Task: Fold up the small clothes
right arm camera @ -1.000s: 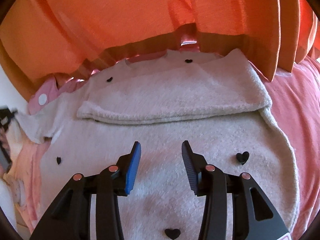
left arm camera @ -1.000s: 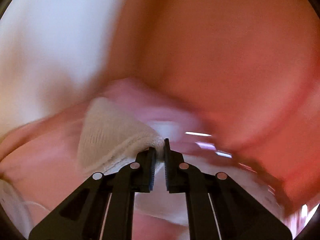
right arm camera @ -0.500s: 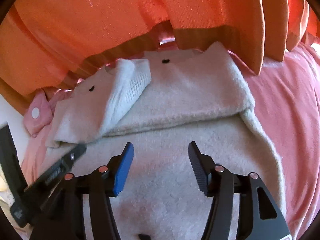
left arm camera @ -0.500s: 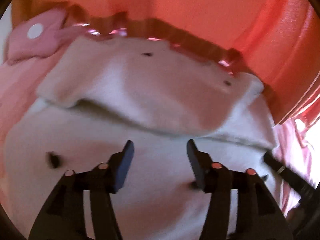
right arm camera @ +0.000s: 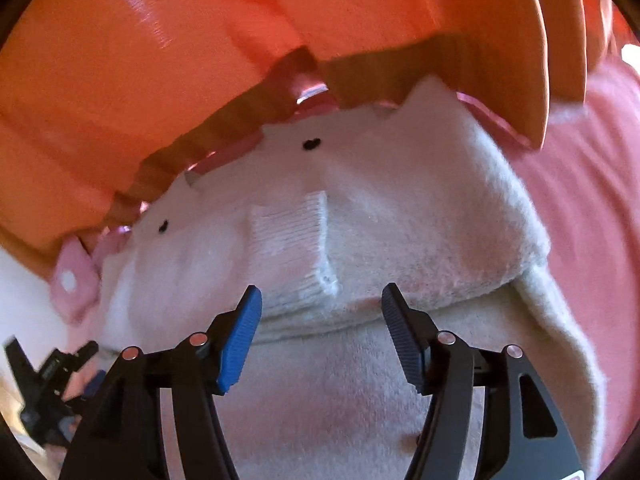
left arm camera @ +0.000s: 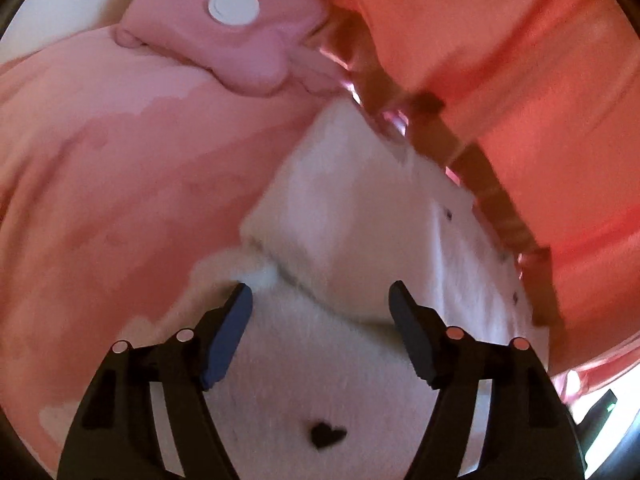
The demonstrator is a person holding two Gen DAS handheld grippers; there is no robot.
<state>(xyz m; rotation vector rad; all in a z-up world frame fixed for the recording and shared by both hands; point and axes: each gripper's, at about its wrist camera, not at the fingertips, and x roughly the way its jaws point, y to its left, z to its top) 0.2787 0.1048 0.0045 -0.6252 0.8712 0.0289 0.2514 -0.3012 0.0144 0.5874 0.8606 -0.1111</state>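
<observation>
**Sleeves are in, both grippers free**

Your left gripper (left arm camera: pixel 320 304) just let go of the cuff and its jaws have been spreading; now they stand apart with nothing pinched, hovering over the white sweater (left arm camera: pixel 360 240). Right gripper (right arm camera: pixel 320 304) widened too and holds nothing. The ribbed cuff (right arm camera: pixel 292 232) now lies across the folded top, at 12 o'clock from the right fingers. Sweater sits on the pink bedding (left arm camera: pixel 120 160), under the orange curtain (right arm camera: pixel 200 40). Probably the bottom-up fold comes next. No readable labels or writing, just little black hearts (left arm camera: pixel 326 436).

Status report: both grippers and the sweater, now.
Left gripper open, just opened, nothing between. Right gripper open over fold edge. White sweater flat on pink bedding, sleeves folded in. Orange curtain hangs behind, not blocking.
</observation>
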